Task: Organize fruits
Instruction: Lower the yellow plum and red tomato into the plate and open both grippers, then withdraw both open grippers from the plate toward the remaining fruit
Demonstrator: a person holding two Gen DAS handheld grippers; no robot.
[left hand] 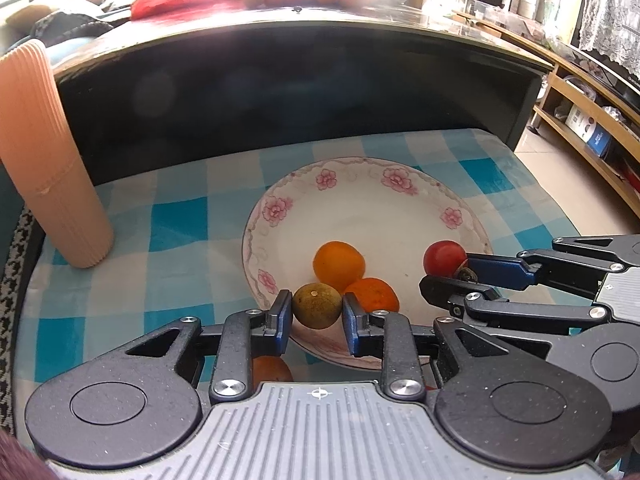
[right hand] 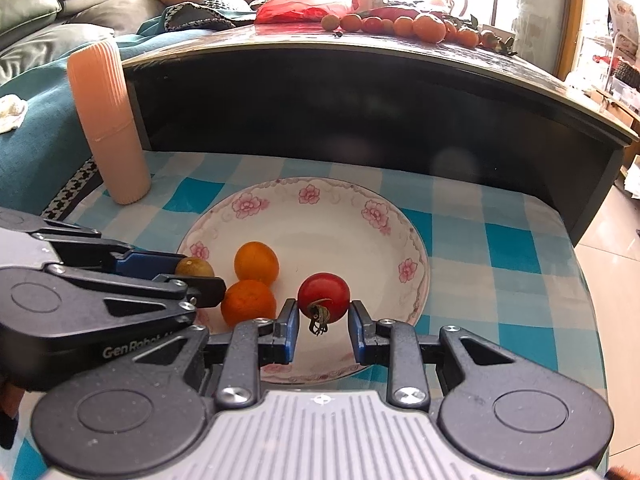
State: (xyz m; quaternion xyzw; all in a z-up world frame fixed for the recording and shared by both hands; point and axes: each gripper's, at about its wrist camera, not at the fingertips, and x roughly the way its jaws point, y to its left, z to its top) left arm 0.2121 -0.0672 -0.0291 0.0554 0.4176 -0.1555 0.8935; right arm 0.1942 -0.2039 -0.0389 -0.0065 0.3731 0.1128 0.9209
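1. Landmark: the plate (right hand: 416, 240), white with pink flowers, on the blue check cloth (right hand: 508, 248). All places below are given relative to it.
2. Left gripper (left hand: 316, 312) sits at the plate's near-left rim. The green fruit (left hand: 317, 306) is between its fingers, over the rim. Small gaps show on both sides, so the fingers look narrow but not clamped. Whether they touch the fruit I cannot tell for sure.
3. Right gripper (right hand: 323, 312) is over the plate's near-right part. The tomato (right hand: 324, 298) is between its fingers, stem towards the camera. A clear gap shows on the right finger and a slight one on the left. The fingers stand part open, not pinching.
4. Two oranges (right hand: 256, 262) lie inside the plate, near-left of centre, touching each other. The near one is just beside the green fruit.
5. Another orange (left hand: 272, 372) shows just outside the plate's near edge, under the left gripper and mostly hidden.
6. A pink ribbed cup (right hand: 108, 120) stands well off the plate's far-left side. More fruit (right hand: 428, 28) lies on the dark counter beyond the plate.
7. Step, as a judgement: both grippers are at the drop-off or pick-up of one fruit each at the plate. Which of the two cannot be told.
8. Next, if placing: widen the fingers fully and pull straight back without nudging the oranges, then fetch the orange off the near edge.
9. Risk: the green fruit on the rim may roll off the plate.
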